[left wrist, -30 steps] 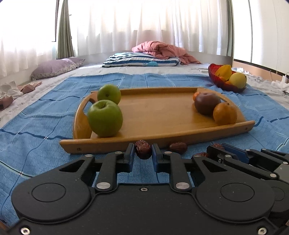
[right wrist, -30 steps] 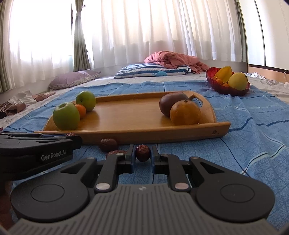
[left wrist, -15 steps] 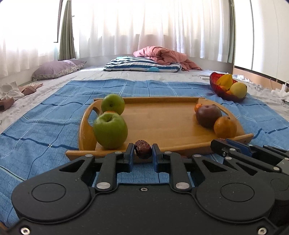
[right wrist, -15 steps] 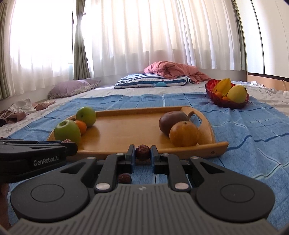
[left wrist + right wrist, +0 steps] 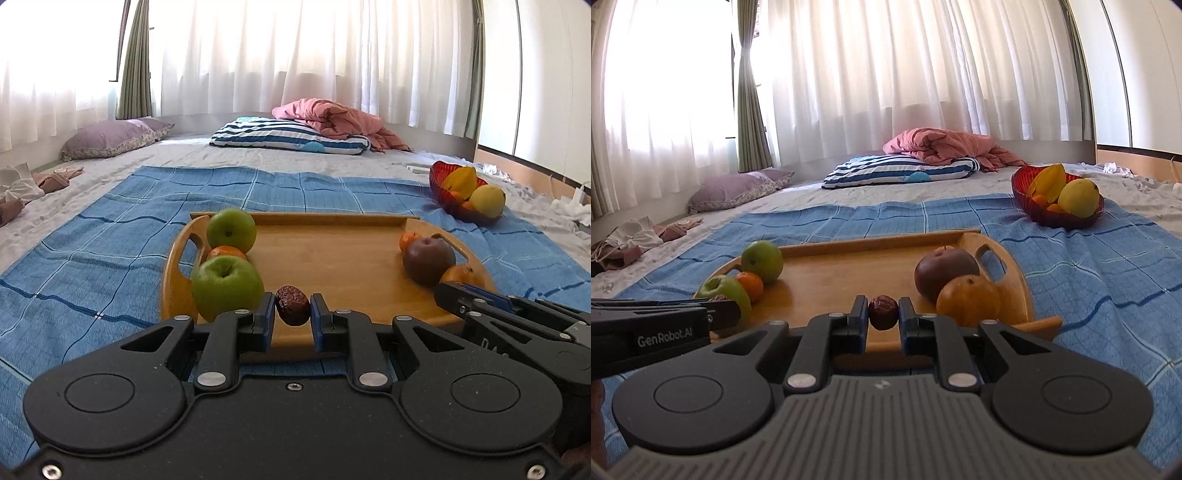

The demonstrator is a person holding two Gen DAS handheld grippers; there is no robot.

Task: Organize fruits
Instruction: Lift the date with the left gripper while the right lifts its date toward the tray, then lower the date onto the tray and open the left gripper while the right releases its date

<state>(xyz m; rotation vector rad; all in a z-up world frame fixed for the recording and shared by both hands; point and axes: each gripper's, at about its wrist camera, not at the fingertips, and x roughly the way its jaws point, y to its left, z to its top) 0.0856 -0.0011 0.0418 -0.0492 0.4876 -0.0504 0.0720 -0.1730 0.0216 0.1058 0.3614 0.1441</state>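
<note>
Two wrinkled dark-red dates, one pinched in your left gripper (image 5: 292, 317) and one in your right gripper (image 5: 883, 319) above the wooden tray (image 5: 343, 258), may slip if either clamp slackens.

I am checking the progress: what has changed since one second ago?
Both grippers rose and advanced over the tray's near edge: left gripper still clamps one date, right gripper another date. Nothing was released. Fruits on the tray stayed put.
</note>
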